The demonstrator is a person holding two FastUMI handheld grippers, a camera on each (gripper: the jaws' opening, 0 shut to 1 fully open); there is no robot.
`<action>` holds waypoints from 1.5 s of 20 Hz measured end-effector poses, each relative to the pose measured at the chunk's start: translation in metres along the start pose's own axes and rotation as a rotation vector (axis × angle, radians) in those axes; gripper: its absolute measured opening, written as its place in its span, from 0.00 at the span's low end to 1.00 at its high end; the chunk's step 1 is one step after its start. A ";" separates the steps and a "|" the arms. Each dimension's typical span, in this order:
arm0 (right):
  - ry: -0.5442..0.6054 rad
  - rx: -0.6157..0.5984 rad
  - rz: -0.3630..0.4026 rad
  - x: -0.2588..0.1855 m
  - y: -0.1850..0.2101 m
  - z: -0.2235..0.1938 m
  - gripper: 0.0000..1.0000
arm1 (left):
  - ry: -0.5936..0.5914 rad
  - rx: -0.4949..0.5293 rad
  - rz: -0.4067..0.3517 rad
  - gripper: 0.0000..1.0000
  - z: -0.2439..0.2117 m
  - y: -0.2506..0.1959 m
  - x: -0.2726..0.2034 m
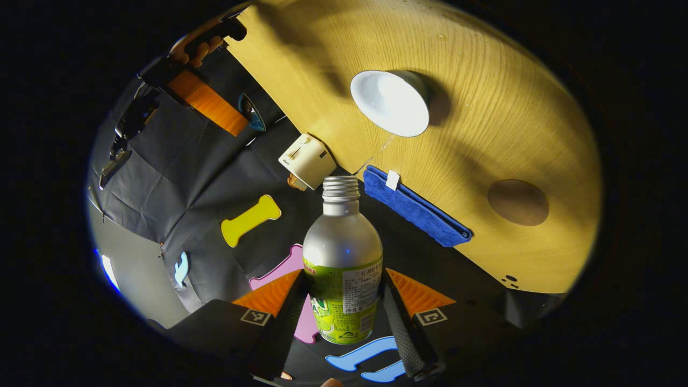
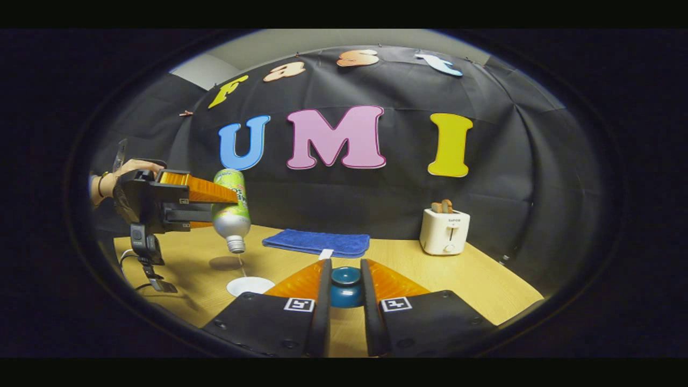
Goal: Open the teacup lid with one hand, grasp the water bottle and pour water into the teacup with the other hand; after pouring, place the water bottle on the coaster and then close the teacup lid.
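Observation:
My left gripper (image 1: 344, 279) is shut on a silver water bottle (image 1: 342, 252) with a green label, its uncapped mouth pointing at the white teacup (image 1: 389, 102) on the wooden table (image 1: 494, 123). A brown round coaster (image 1: 517, 201) lies to the cup's right. In the right gripper view the bottle (image 2: 231, 207) hangs mouth-down in the left gripper (image 2: 215, 201) above the teacup (image 2: 250, 286), and a thin stream of water falls into it. My right gripper (image 2: 345, 266) is shut on the dark blue teacup lid (image 2: 345, 285), held above the table to the cup's right.
A folded blue cloth (image 2: 317, 243) lies at the table's back edge, and a white toaster (image 2: 444, 231) stands at the back right. The coaster (image 2: 224, 263) sits just behind the cup. A hand (image 2: 115, 180) holds the left gripper. A cable (image 2: 129, 258) trails at the table's left.

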State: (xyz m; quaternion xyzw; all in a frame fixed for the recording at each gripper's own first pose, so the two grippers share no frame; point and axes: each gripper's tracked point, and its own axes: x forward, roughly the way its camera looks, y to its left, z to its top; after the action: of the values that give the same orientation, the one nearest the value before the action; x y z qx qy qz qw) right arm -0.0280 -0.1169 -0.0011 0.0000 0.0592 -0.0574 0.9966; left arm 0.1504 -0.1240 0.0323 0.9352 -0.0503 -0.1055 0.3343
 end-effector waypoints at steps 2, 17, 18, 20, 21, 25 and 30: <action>0.001 0.001 0.003 0.001 0.000 -0.001 0.30 | -0.001 -0.017 -0.002 0.82 0.002 0.000 -0.001; 0.015 0.009 0.018 0.004 0.007 -0.007 0.30 | -0.097 -1.179 -0.113 0.81 0.060 -0.041 -0.006; 0.015 0.008 0.021 0.004 0.009 -0.007 0.30 | -0.108 -1.323 -0.095 0.81 0.060 -0.036 -0.007; 0.011 0.005 0.021 0.004 0.009 -0.005 0.30 | -0.147 -1.615 -0.063 0.81 0.059 -0.024 -0.007; 0.009 0.004 0.021 0.003 0.008 -0.005 0.35 | -0.172 -1.744 -0.045 0.81 0.055 -0.019 -0.009; 0.006 0.008 0.019 0.002 0.006 -0.003 0.30 | -0.202 -2.120 0.030 0.81 0.022 -0.014 -0.013; 0.004 0.010 0.014 0.002 0.004 -0.003 0.30 | -0.053 -2.259 0.091 0.80 -0.015 -0.076 -0.008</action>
State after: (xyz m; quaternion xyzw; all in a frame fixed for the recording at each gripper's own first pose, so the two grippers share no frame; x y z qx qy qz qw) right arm -0.0263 -0.1136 -0.0040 0.0058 0.0607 -0.0506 0.9969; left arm 0.1475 -0.0546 -0.0036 0.0924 0.0328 -0.0980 0.9903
